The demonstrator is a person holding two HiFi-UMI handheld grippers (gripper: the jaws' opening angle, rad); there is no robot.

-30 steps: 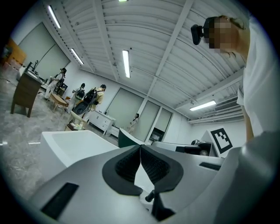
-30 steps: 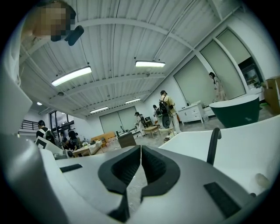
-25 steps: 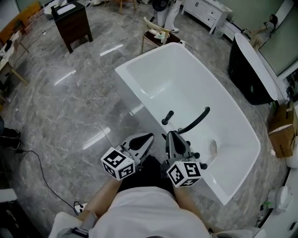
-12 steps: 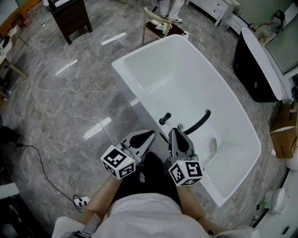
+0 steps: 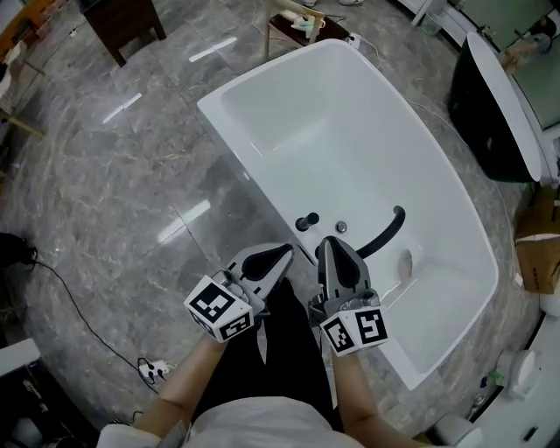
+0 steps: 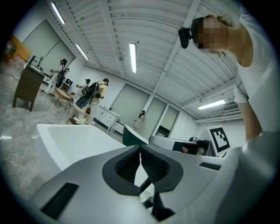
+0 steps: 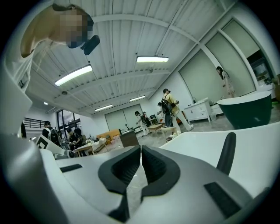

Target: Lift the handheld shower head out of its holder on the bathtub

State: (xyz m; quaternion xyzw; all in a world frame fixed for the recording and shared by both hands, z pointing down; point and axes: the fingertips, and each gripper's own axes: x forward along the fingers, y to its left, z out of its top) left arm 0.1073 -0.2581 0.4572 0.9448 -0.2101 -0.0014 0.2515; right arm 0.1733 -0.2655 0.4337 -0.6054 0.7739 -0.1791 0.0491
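The black handheld shower head rests in its holder on the near rim of the white bathtub, its curved handle reaching out over the basin. Beside it on the rim stand a black knob and a small fitting. My left gripper is shut and empty, just short of the rim to the left of the knob. My right gripper is shut and empty, its tips next to the fitting. In the right gripper view the black shower head rises right of the shut right gripper. In the left gripper view the left gripper is also shut.
A dark bathtub stands at the far right with a cardboard box beside it. A dark wooden cabinet and a small chair stand at the back. A black cable trails over the marble floor at left. People stand far off.
Both grippers have moved forward toward the tub's rim, and the knob and shower head now lie closer to their tips. Both stay shut.
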